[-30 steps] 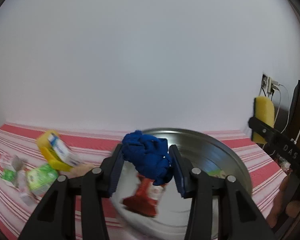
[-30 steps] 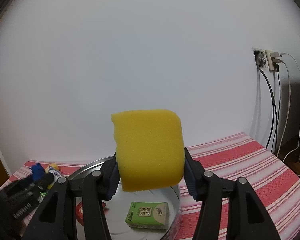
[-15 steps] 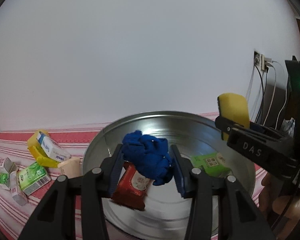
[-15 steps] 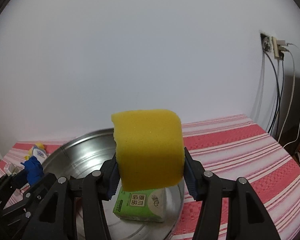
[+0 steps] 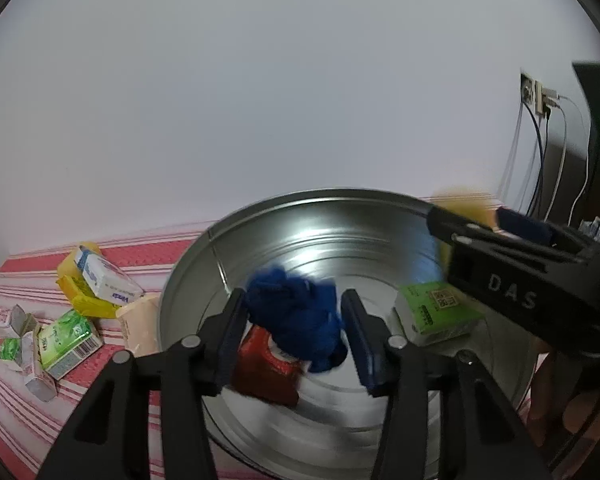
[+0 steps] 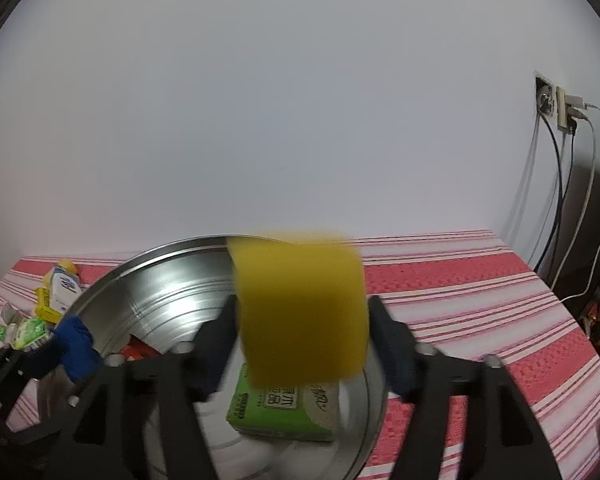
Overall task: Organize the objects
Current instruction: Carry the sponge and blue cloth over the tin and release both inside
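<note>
Basin mid-table; tissue pack and wipes packet inside; cartons near table's left edge.

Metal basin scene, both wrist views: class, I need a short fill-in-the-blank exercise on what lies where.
1. The yellow sponge sits between the jaws of the ____ gripper.
2. The blue cloth hangs above a ____ packet.
3. The green tissue pack lies inside the metal ____.
4. The tablecloth has red and white ____.

Missing words: right; red; basin; stripes
</note>
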The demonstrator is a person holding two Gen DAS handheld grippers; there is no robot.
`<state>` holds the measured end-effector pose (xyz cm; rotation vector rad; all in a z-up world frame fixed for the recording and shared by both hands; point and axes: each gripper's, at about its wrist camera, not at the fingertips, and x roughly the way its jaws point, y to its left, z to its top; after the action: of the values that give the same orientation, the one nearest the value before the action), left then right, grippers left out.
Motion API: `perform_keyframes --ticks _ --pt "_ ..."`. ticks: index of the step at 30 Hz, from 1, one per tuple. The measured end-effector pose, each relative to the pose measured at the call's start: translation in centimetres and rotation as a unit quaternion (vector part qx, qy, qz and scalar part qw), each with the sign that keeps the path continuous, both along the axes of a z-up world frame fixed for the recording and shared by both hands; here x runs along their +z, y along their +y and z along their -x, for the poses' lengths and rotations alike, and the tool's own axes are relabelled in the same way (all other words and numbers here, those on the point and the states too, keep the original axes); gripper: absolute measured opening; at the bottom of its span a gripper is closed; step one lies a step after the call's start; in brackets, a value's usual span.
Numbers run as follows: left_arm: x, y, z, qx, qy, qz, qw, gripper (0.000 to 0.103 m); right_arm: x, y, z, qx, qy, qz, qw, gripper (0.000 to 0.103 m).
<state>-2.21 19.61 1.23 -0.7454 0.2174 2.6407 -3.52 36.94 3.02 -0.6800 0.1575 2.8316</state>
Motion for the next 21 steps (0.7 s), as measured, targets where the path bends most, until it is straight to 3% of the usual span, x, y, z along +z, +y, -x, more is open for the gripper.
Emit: perform_keyframes --ticks 1,4,7,12,17,21 --pt "0.1 0.1 -0.2 0.001 0.006 0.004 1.0 0.07 0.0 0.0 0.0 0.0 0.0 0.0 1.0 0.086" --pt "0.6 0.2 -1.2 0.0 0.036 0.006 0.9993 0.099 0.3 -0.4 -0.7 -0.005 0.021 -0.011 1.0 0.09" --pt "1.2 0.1 -1.7 0.004 0.057 0.005 0.9984 0.102 0.5 -0.5 -0.9 -0.013 0.033 -0.009 0.999 0.09" --pt "1.2 -0.6 -1.1 0.012 0.042 -0.009 0.999 0.103 1.1 0.2 -1.4 -0.031 0.058 0.018 0.998 0.09" --pt "1.4 -1.4 -0.9 0.028 0.047 -0.015 0.9984 0.103 2.0 1.0 -3.1 -0.045 0.122 0.054 0.99 0.09" --pt "1.5 -2.6 -0.1 0.047 0.042 -0.022 0.9978 0.103 2.5 0.5 -4.0 -0.054 0.151 0.049 0.986 0.09"
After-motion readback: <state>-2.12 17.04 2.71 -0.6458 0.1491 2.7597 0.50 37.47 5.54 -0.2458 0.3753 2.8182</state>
